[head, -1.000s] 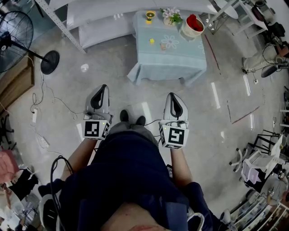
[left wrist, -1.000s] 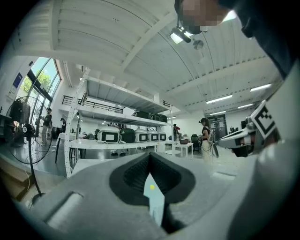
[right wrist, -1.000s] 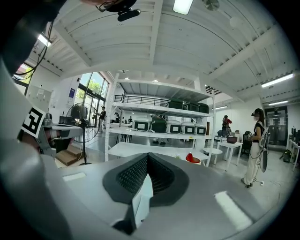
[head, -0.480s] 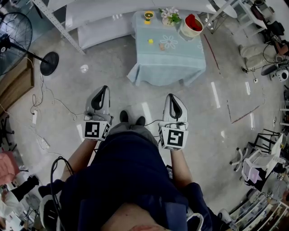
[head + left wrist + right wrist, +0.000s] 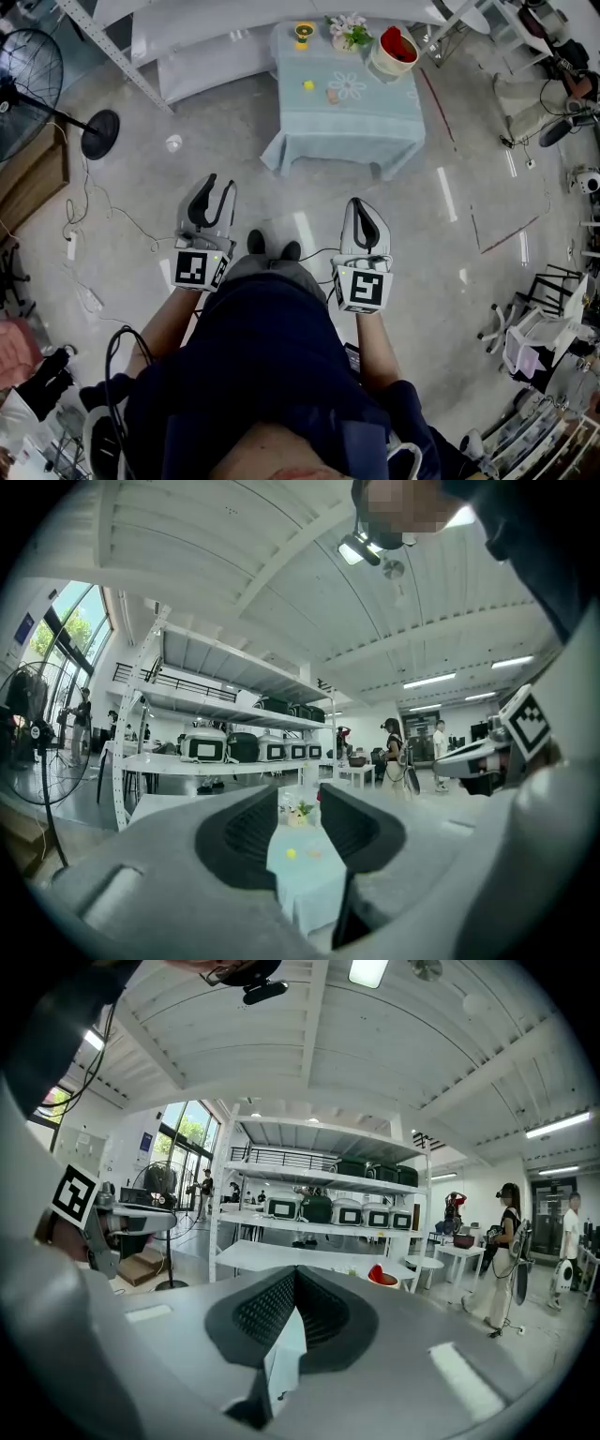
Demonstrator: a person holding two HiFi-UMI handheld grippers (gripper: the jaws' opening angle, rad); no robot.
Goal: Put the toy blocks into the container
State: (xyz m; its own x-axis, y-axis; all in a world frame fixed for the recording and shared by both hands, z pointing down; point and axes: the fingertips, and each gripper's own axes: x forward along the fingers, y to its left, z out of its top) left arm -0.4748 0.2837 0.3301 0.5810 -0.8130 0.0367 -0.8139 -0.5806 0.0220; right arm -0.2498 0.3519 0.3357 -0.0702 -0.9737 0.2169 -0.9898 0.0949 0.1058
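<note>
Blue-clothed table [image 5: 375, 131] stands far ahead, bearing a yellow block [image 5: 308, 85], a paler block [image 5: 332, 95] and, at its far right, the container [image 5: 394, 52]. Near, the left gripper [image 5: 218, 183] has just been opening its jaws, with nothing between them; the right gripper [image 5: 359, 201] has its jaws together, empty.

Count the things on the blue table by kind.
Toy blocks: 2, a yellow block and a tan block
Container: 1
Flower pot: 1
Yellow object, kind unclear: 1
Total: 5
</note>
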